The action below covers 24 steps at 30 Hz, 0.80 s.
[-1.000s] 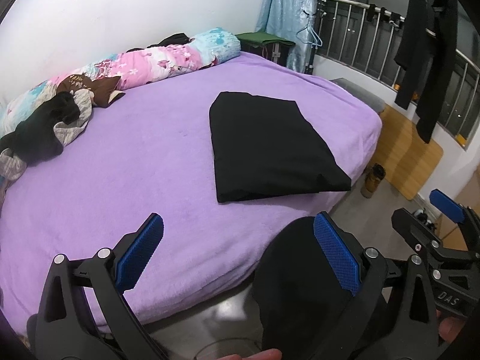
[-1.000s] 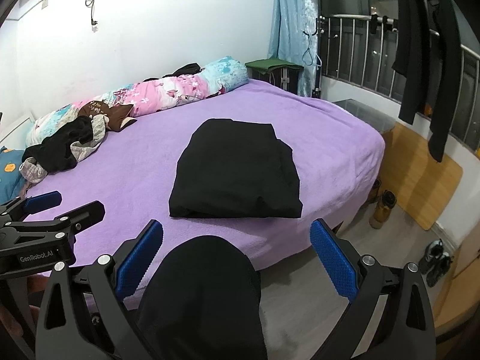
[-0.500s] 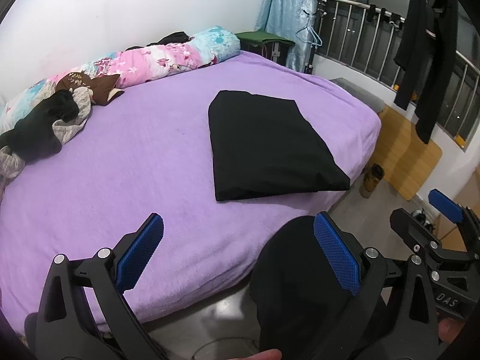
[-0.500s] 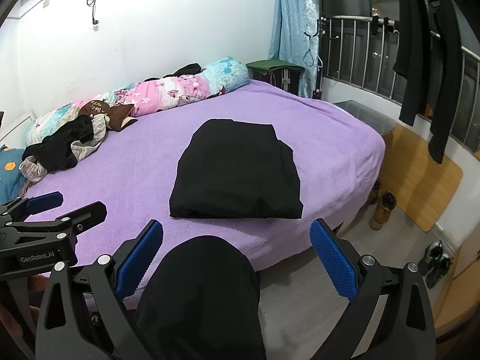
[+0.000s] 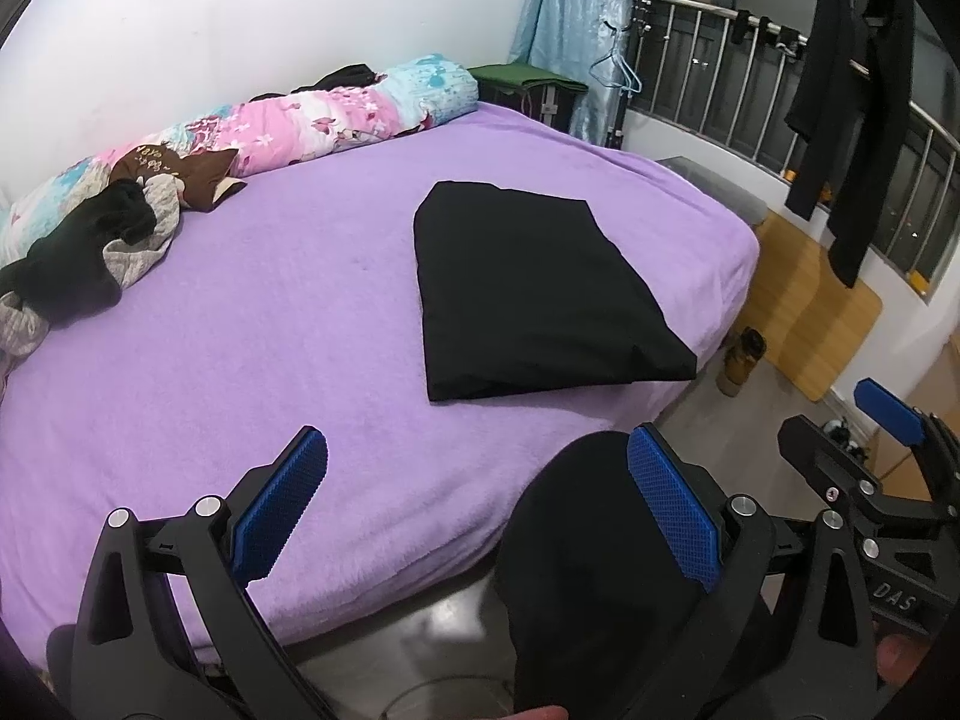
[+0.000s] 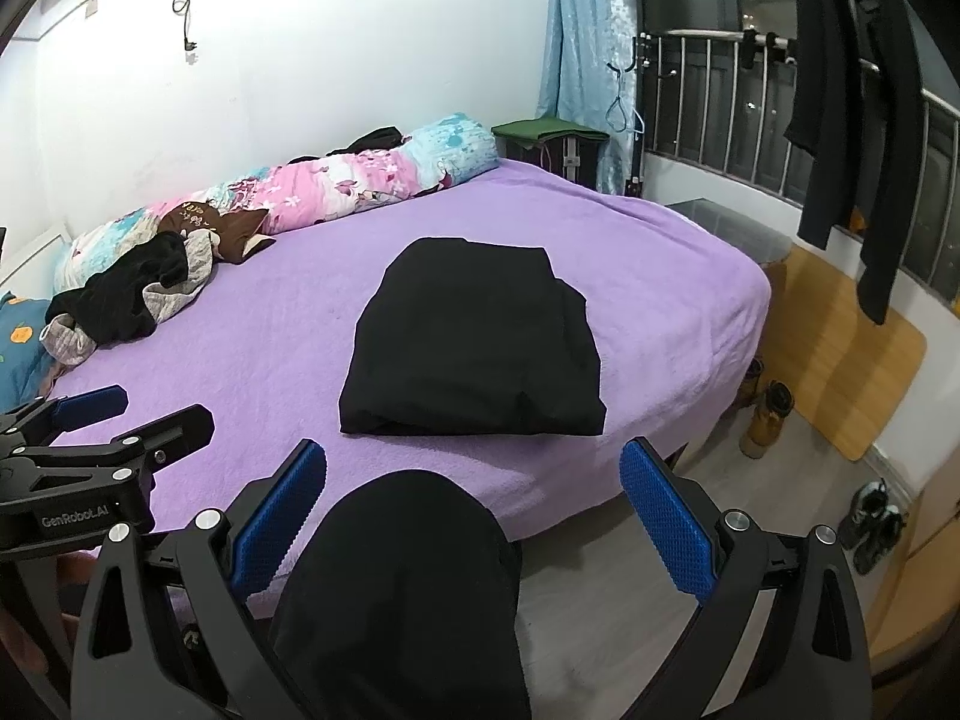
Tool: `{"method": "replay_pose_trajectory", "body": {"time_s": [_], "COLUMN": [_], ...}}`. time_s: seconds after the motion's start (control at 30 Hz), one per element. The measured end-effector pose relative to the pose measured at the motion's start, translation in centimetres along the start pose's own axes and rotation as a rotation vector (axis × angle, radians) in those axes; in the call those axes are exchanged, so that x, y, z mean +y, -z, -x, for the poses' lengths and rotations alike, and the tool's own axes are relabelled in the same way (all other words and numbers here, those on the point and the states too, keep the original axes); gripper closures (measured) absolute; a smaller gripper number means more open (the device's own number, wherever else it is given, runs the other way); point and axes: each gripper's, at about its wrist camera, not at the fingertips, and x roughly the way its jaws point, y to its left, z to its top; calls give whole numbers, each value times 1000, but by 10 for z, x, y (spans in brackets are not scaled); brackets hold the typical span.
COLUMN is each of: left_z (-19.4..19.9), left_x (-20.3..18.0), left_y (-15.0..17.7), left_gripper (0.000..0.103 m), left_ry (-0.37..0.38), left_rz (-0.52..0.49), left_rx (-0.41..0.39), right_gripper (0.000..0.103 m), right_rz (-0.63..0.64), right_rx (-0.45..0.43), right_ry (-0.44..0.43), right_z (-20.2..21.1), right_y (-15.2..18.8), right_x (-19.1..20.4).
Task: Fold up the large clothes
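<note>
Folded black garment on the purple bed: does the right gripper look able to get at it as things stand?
Probably yes. The folded black garment lies flat near the bed's front edge, with nothing between it and the open right gripper, which is held back from the bed.

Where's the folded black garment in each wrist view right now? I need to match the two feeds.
Left wrist: the folded black garment lies right of centre on the purple bed, beyond the open left gripper.
Right wrist: the garment sits mid-frame, just beyond the open right gripper.
Shared landmark: the floral rolled quilt along the wall behind it.
</note>
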Motion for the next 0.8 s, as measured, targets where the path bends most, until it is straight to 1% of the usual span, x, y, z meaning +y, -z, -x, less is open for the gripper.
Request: {"method": "replay_pose_trajectory", "body": {"time_s": [0.17, 0.27, 0.33, 0.47, 0.6, 0.7, 0.8], "left_z": [-1, -1, 0, 0, 0, -2, -2], "left_x": [0, 2, 2, 2, 2, 3, 2], "left_y": [1, 2, 3, 3, 2, 2, 2], "left_gripper": [6, 6, 6, 6, 6, 6, 6], "left_ry": [-3, 7, -8, -7, 8, 32, 15], "left_rz": [2, 32, 24, 25, 24, 24, 17], "left_rx": [-1, 2, -3, -1, -2, 14, 9], "right_gripper": [7, 7, 7, 7, 7, 7, 7], "right_rz": [3, 4, 3, -2, -5, -5, -4], "right_rx": [4, 5, 4, 6, 4, 5, 5], "right_ry": [0, 1, 2, 2, 5, 7, 8], "right_z": [-1, -1, -1, -1, 0, 0, 0], "right_y": [1, 1, 1, 2, 5, 5, 5], "right_x": [0, 0, 0, -1, -1, -1, -1]}}
